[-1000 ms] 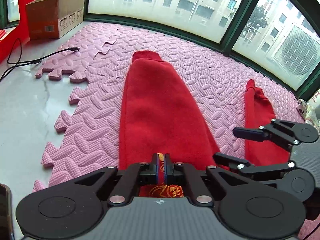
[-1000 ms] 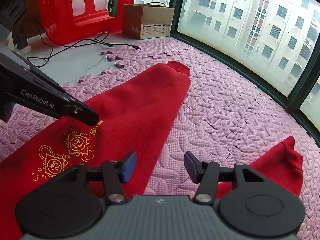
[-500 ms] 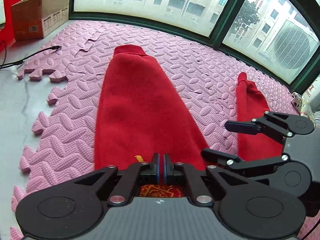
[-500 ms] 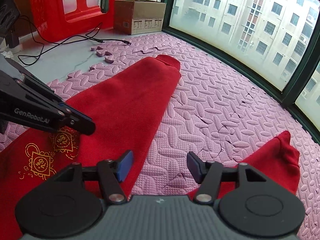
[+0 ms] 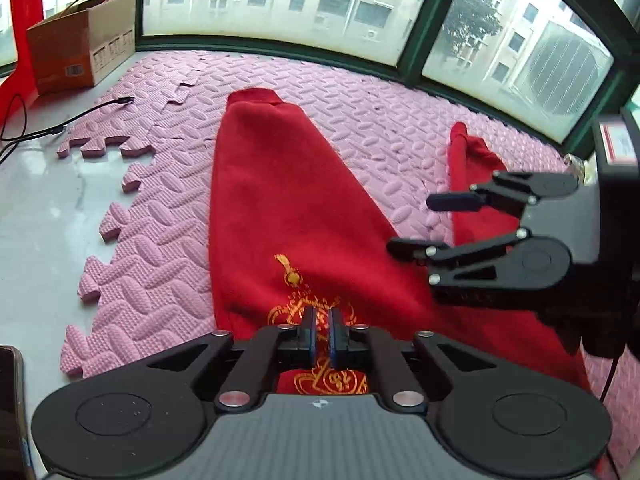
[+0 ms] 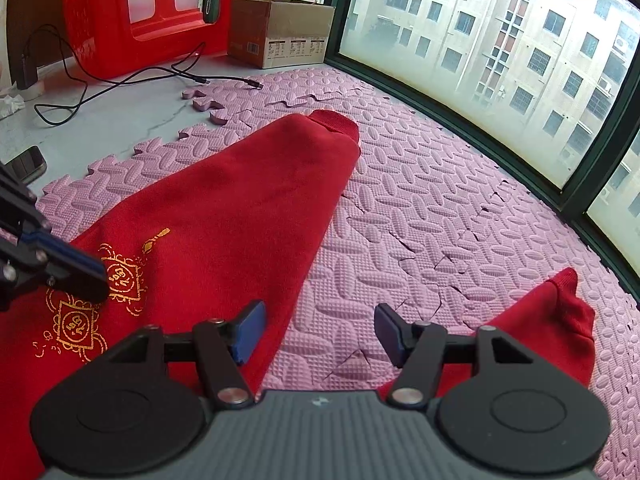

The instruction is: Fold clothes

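A red sweater [image 5: 288, 208] with gold embroidery [image 5: 304, 304] lies on the pink foam mat [image 5: 360, 120]. One sleeve stretches away from me with its cuff [image 5: 254, 98] far off; the other sleeve [image 5: 476, 184] lies to the right. My left gripper [image 5: 322, 336] hovers over the embroidery with its jaws a narrow gap apart and nothing between them. My right gripper [image 6: 316, 330] is open and empty above the mat between the two sleeves [image 6: 240, 208] [image 6: 560, 316]. It also shows in the left wrist view [image 5: 420, 224].
A cardboard box [image 5: 80, 48] stands at the back left by the window. A black cable [image 5: 48, 128] lies on the grey floor [image 5: 40, 220]. A red plastic basket [image 6: 132, 12] stands behind. A phone [image 6: 26, 164] lies on the floor at the left.
My left gripper has let go of the sweater, its jaws now slightly apart, and the gold embroidery has come into view. My right gripper has stayed open.
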